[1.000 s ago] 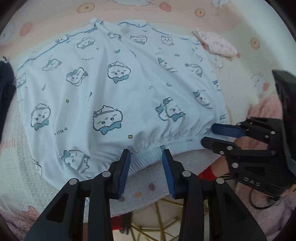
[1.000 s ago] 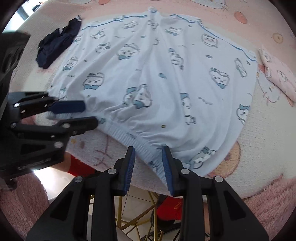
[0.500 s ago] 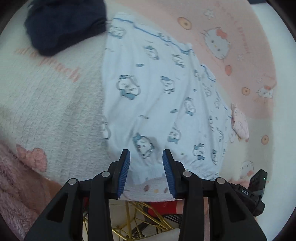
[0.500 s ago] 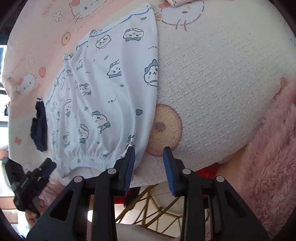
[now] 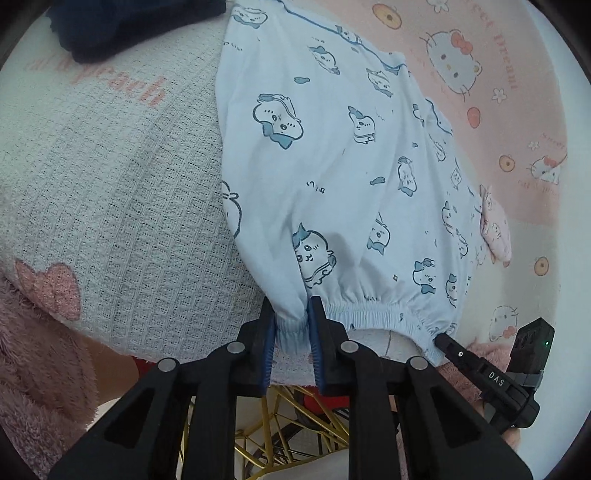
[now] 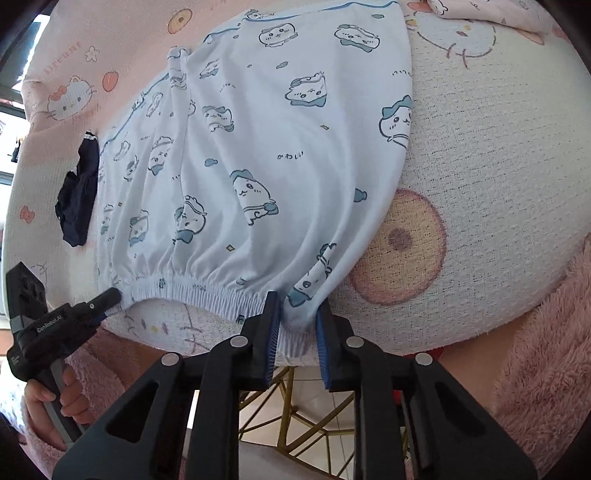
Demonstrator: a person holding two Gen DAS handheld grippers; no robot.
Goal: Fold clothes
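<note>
Left gripper [image 5: 290,326], left wrist view: pinching one end of the elastic waistband [image 5: 373,319] of pale blue printed shorts [image 5: 332,177], spread flat on the knit blanket [image 5: 110,206]. Right gripper's tip [image 5: 448,341] at the waistband's other end. Dark garment [image 5: 110,26] and pink folded piece [image 5: 496,236] lying apart.

Right wrist view: right gripper [image 6: 297,323] straddling the waistband corner, fingers narrowed with cloth between, apparently nipping it. Left gripper [image 6: 110,297] at the far end.

Likely step: securing both waistband corners. Next, probably: lifting together, carrying toward the leg hems, keeping edges aligned.
</note>
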